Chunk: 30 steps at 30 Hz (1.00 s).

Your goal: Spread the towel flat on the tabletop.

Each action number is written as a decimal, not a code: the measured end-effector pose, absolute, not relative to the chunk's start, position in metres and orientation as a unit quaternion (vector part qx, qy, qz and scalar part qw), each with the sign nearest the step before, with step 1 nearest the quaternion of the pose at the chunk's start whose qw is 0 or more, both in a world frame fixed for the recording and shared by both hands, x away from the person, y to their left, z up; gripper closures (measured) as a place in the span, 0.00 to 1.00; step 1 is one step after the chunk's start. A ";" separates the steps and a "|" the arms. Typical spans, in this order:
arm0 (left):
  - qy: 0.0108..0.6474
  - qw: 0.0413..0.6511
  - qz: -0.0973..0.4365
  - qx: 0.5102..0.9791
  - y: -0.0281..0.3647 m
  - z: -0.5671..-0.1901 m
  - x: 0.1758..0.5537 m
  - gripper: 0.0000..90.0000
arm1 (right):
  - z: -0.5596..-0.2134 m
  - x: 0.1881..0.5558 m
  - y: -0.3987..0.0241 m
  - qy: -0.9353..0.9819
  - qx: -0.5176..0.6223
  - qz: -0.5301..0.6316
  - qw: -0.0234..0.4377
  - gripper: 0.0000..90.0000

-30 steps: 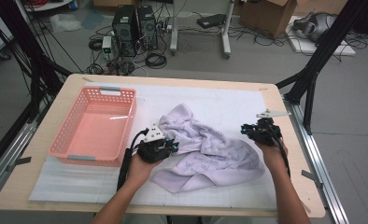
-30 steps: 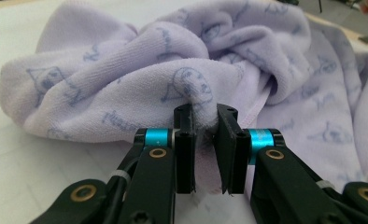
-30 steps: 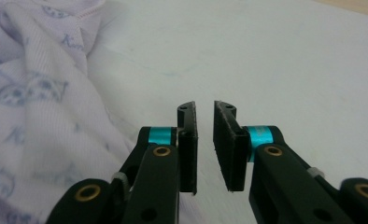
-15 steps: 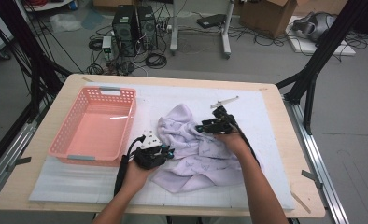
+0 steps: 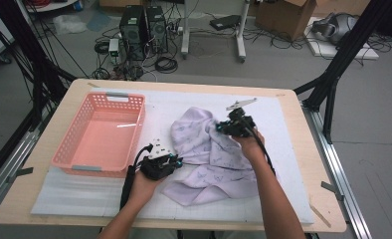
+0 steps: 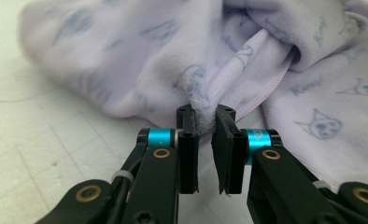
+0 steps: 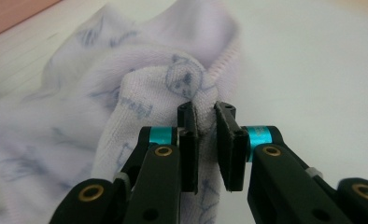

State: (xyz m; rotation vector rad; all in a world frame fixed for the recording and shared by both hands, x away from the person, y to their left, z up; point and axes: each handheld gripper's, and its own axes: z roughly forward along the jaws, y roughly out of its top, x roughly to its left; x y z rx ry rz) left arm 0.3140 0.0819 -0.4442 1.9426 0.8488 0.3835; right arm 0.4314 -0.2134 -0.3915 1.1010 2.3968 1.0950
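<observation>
Workroom, grey floor (image 5: 263, 64), wooden table (image 5: 303, 149) under white gridded mat (image 5: 74, 191).

Beyond the table: two black computer towers (image 5: 144, 27) amid tangled cables, cardboard box (image 5: 288, 15), black frame legs either side. On the mat: pink plastic basket (image 5: 97, 137) at the left, slotted walls, standing open. Lilac towel (image 5: 209, 159) with pale blue cat print, rumpled at mid-mat, just right of the basket and clear of it. Left gripper (image 5: 176, 162) low at the towel's near-left edge, pinching a hemmed fold (image 6: 203, 100) between near-closed jaws. Right gripper (image 5: 219, 127) at the towel's far-right corner, having just closed, clamped on a bunched fold (image 7: 205, 100) of the cloth. Forearms entering from the bottom edge of the high view.
</observation>
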 end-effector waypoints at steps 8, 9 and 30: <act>0.345 0.471 0.210 0.784 0.057 -0.420 0.344 0.90 | -0.370 0.431 -0.254 0.782 0.426 0.347 0.293 0.89; 0.348 0.467 0.218 0.783 0.052 -0.417 0.351 0.90 | -0.369 0.432 -0.255 0.776 0.430 0.339 0.313 0.89; 0.356 0.455 0.106 0.809 0.003 -0.440 0.375 0.58 | -0.372 0.404 -0.316 0.739 0.506 0.339 0.288 0.63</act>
